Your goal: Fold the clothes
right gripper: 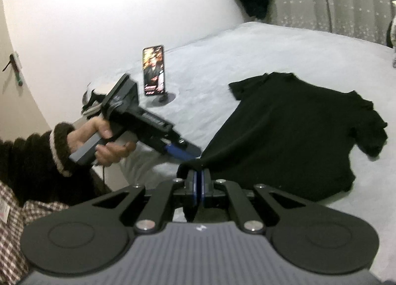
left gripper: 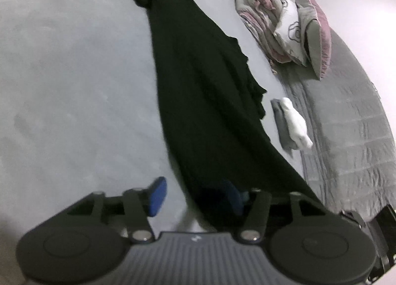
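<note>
My left hand (right gripper: 104, 144) grips its handle, tilting the left hand-held gripper (left gripper: 195, 197) down at the black shirt (right gripper: 292, 136) on the bed (right gripper: 247, 57); its jaws stand apart, hem between them, unpinched. My right hand-held gripper (right gripper: 198, 181) is clenched on the hem. Only the right view shows a phone (right gripper: 154, 71); only the left shows pillows (left gripper: 304, 27) and folded clothes (left gripper: 292, 124).

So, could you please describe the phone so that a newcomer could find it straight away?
Start at the pale bed sheet where the black T-shirt lies. Look to its far edge by the white wall: the phone stands upright there on a small round stand, the only lit screen in the scene.
</note>
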Motion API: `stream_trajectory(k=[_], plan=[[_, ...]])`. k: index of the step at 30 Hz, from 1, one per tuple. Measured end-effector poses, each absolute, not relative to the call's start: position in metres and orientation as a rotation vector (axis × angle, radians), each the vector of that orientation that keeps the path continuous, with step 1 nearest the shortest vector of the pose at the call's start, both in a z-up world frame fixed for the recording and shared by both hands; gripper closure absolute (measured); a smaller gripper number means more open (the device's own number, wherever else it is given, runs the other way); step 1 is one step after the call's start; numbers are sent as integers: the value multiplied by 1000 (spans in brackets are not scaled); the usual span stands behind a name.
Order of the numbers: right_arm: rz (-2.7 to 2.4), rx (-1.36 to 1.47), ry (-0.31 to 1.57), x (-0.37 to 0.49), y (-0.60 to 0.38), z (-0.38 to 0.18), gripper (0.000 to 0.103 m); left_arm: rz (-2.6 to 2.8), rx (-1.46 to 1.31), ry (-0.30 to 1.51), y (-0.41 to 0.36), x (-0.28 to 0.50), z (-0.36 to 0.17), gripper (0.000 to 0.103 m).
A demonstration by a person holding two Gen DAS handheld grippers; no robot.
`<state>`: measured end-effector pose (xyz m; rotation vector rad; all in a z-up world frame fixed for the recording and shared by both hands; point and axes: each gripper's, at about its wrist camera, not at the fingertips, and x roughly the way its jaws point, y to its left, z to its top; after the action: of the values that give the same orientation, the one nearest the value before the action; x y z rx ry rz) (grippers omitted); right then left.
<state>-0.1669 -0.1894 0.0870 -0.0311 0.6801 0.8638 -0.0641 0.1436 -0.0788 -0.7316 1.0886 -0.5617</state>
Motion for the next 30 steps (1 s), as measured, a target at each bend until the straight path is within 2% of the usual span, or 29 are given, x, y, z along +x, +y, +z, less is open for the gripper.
stream_trajectory(k=[5,11,14,15,17,18,30], plan=[[794,-49,692,-156,-200,84,101,-528,-677,1061,129,-66,-75,44],[668,-71,800,-136,-210,56,101,-493,-629,1023,111,-63,-74,49],[628,-62,847,-131,-216,44,101,-474,-613,1008,103,-61,-76,61],[617,-61,860,-129,-217,39,101,-465,-617,1008,102,-60,-78,68],[596,-58,887,-126,-220,31,101,-445,-625,1010,101,-58,-81,95],[588,-58,900,-125,-221,28,101,-436,-629,1023,102,-56,-85,102],[808,-14,882,-129,-203,34,101,-351,-544,997,148,-63,-58,103]])
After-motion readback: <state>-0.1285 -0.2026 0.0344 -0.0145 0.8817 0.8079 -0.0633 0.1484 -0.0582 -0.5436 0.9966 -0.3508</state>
